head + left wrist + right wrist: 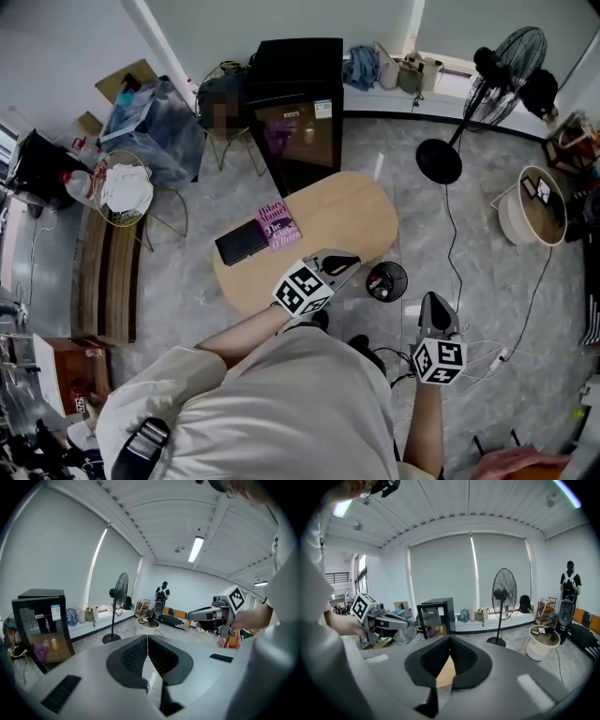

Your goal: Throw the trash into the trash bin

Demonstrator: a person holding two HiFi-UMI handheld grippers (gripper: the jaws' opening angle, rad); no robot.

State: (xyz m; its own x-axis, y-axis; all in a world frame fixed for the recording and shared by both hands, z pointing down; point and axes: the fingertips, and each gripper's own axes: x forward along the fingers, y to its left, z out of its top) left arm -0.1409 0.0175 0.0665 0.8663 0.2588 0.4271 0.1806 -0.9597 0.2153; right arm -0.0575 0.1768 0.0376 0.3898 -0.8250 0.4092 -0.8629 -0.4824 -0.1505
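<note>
A small black trash bin [386, 281] stands on the floor by the near right edge of the oval wooden table [347, 211]. My left gripper [349, 260] is raised over that table edge, just left of the bin. Its jaws are shut with nothing between them [147, 637]. My right gripper [431, 300] hovers over the floor to the right of the bin. It also looks shut and empty [450, 639]. A pink book [277, 225] and a flat black case [242, 246] lie on the table. No trash shows in either gripper.
A black glass-door cabinet [298, 108] stands behind the table. A standing fan [439, 161] and a round white side table [532, 206] are to the right, with cables on the floor. A wooden bench [105, 272] is at the left. A person [161, 592] stands far off.
</note>
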